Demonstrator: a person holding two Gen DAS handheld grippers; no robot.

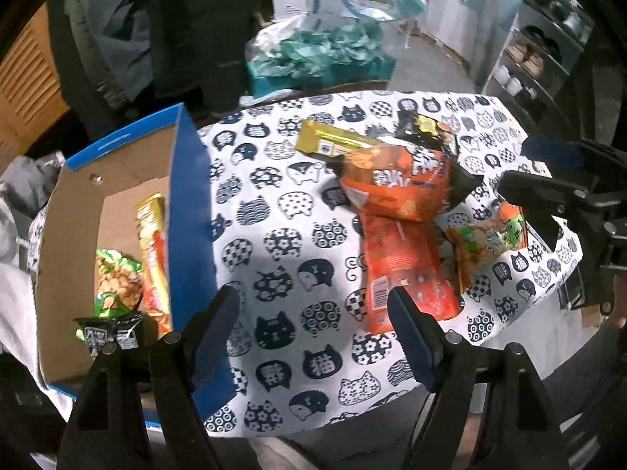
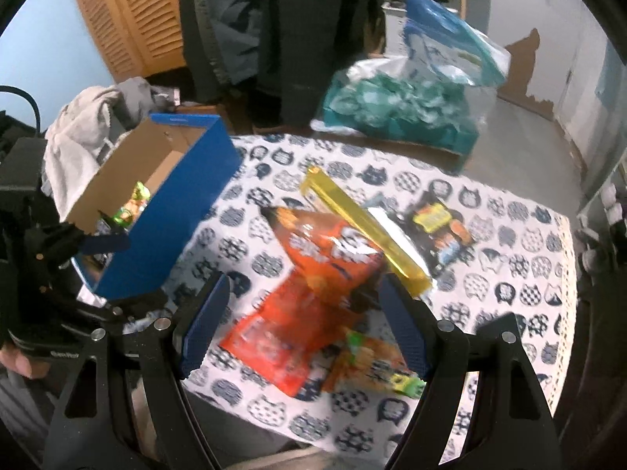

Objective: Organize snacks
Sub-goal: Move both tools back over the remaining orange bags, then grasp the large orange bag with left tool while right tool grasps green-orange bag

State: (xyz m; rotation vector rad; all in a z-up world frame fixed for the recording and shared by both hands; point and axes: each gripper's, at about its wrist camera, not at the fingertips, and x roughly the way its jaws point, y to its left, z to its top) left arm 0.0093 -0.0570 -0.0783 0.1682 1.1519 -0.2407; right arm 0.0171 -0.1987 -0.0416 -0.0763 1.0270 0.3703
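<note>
Snack packets [image 2: 313,274] between parted tongs [image 2: 303,325]

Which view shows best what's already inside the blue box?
The left wrist view: it looks down into the blue box, showing a green snack bag and a yellow-orange packet. The right wrist view sees only a green glimpse over the box wall.

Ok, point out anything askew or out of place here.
The loose snacks lie in a jumbled heap on the cat-print cloth: the gold packet rests crookedly across the orange bag, which overlaps a second orange packet. Nothing looks spilled or torn.
</note>
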